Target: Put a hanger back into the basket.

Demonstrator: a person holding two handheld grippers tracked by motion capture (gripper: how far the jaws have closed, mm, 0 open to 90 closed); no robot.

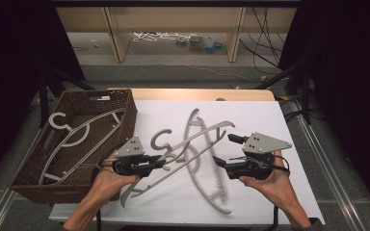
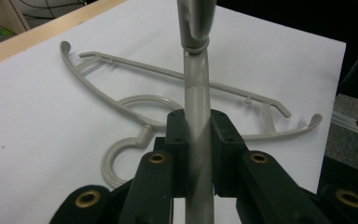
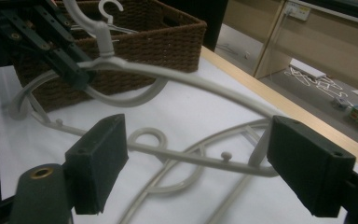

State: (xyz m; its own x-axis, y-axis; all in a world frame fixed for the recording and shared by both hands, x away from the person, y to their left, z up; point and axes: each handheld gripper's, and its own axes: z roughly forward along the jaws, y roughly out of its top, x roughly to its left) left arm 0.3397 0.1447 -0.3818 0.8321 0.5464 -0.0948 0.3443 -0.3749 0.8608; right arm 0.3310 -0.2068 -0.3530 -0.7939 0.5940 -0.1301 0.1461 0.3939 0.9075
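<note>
My left gripper (image 1: pixel 160 162) is shut on one arm of a grey plastic hanger (image 1: pixel 207 132), near its hook, and holds it tilted over the white sheet. In the left gripper view that arm (image 2: pixel 196 84) runs straight up between the closed pads. A second grey hanger (image 1: pixel 202 185) lies flat on the sheet underneath, crossing the first. My right gripper (image 1: pixel 224 149) stands wide open to the right of both hangers. In the right gripper view its pads (image 3: pixel 98 163) are far apart and touch nothing, with the held hanger's arm (image 3: pixel 205 86) arching beyond them.
A brown wicker basket (image 1: pixel 125 120) sits at the table's left with two grey hangers (image 1: pixel 77 134) inside. The white sheet (image 1: pixel 255 120) covers the table up to a wooden back edge (image 1: pixel 197 94). Shelving and cables lie on the floor beyond.
</note>
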